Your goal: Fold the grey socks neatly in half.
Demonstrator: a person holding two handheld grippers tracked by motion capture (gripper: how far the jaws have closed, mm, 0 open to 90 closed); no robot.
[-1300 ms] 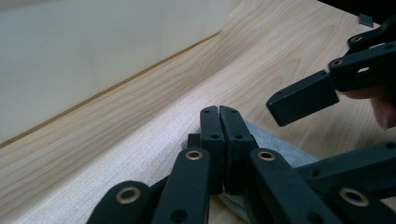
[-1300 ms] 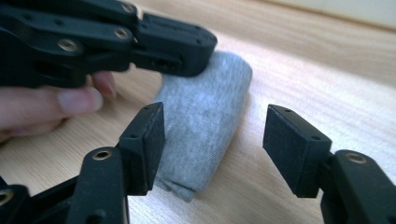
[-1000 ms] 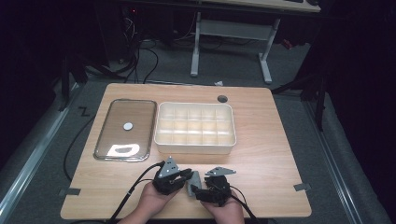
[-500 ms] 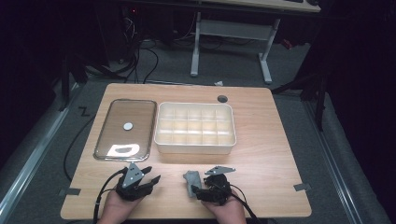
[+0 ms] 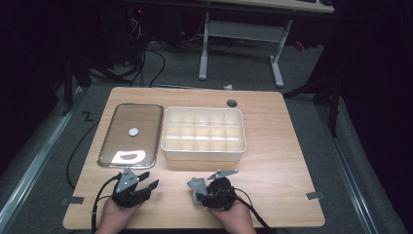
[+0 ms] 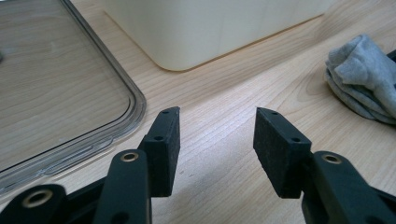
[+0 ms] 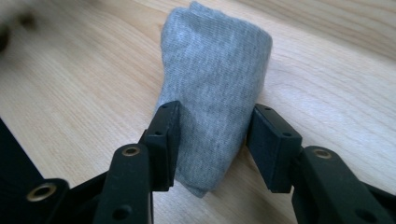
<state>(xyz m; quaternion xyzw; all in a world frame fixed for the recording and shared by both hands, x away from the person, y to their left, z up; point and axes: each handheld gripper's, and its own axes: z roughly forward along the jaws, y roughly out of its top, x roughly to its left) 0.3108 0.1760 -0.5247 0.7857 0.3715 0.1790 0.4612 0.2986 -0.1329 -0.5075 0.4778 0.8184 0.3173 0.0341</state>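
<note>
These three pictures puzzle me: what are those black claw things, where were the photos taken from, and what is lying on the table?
No robot here: a person holds a two-jaw tool in each hand. The high view looks down on the wooden table; the other two come from cameras riding on each tool, looking along its black jaws. The left gripper is open and holds nothing. The right gripper is closed around a folded grey sock. Farther back lie a cream compartment box and, to its left, its clear lid, flat on the table.

Can't make out any readable text, labels, brand names or numbers on anything here, honestly.
</note>
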